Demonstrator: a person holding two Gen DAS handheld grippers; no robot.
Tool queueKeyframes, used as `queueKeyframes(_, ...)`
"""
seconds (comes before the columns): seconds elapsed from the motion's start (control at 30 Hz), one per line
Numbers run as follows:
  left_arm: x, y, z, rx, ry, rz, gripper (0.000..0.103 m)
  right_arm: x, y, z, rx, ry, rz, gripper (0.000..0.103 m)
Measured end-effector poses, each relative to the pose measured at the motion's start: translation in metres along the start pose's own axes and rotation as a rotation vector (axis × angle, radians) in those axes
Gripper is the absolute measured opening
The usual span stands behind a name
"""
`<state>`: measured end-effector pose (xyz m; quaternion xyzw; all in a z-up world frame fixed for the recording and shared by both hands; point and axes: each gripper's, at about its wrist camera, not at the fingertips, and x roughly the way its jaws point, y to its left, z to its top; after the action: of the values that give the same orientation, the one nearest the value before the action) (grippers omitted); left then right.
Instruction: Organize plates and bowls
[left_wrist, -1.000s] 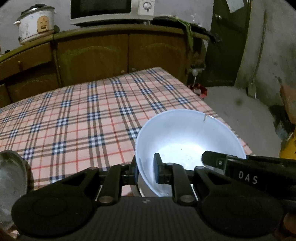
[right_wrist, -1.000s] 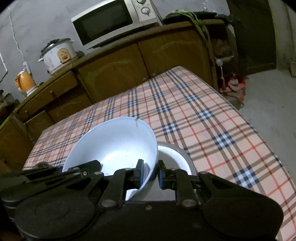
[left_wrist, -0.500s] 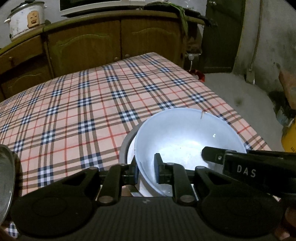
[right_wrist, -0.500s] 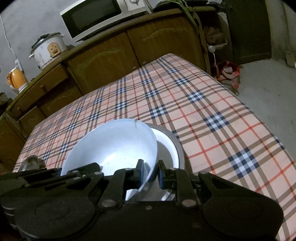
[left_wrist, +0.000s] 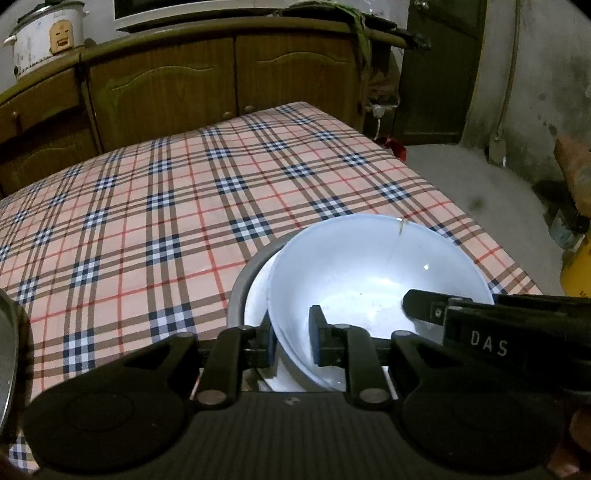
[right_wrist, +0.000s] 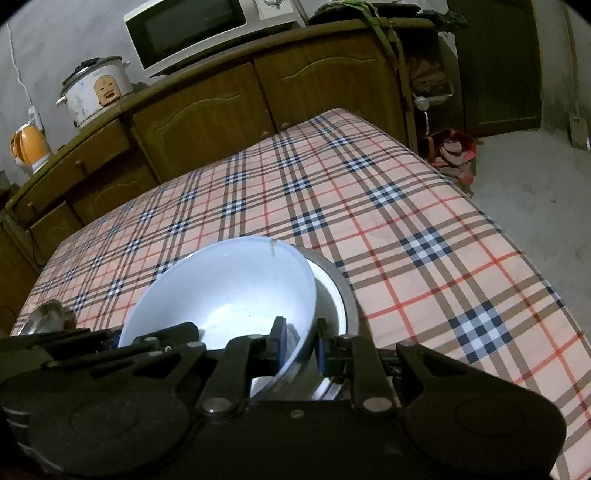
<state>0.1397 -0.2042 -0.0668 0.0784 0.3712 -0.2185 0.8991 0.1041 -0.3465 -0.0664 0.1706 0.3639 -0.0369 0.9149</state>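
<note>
Kettle (right_wrist: 31, 149) shows in right view only; left lacks it.

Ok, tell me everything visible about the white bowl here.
The white bowl is deep, round and glossy, like ceramic or melamine, empty, with a brown mark running down from its far rim. It sits tilted inside a wider metal bowl on the plaid tablecloth. The left hand-held gripper and right hand-held gripper each clamp its near rim.
</note>
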Motion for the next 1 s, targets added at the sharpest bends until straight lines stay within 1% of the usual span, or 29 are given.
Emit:
queueKeyframes(0.1,-0.001,0.0,-0.001,0.0,-0.004,-0.002,0.022,0.0,0.0,0.0,0.002,-0.001,0.003,0.022)
queueKeyframes(0.37,-0.002,0.002,-0.002,-0.011,-0.011,-0.022,0.023,-0.002,0.002,-0.002,-0.003,0.009,0.006,0.022)
queueKeyframes(0.57,-0.006,0.01,-0.003,-0.053,-0.011,-0.061,0.023,0.0,0.001,0.0,-0.025,0.027,0.01,0.022)
queueKeyframes(0.77,-0.008,0.013,-0.004,-0.057,-0.003,-0.09,0.025,-0.001,0.0,0.002,-0.038,0.048,0.016,0.019)
queueKeyframes(0.87,-0.008,0.012,-0.004,-0.047,0.001,-0.093,0.026,0.001,0.002,0.004,-0.051,0.057,0.007,0.019)
queueKeyframes(0.93,-0.008,0.01,-0.003,-0.037,0.004,-0.104,0.035,0.002,0.004,0.005,-0.052,0.063,-0.003,0.019)
queueKeyframes(1.0,-0.008,0.008,-0.004,-0.026,0.003,-0.118,0.041,0.004,0.005,0.006,-0.051,0.068,-0.005,0.021)
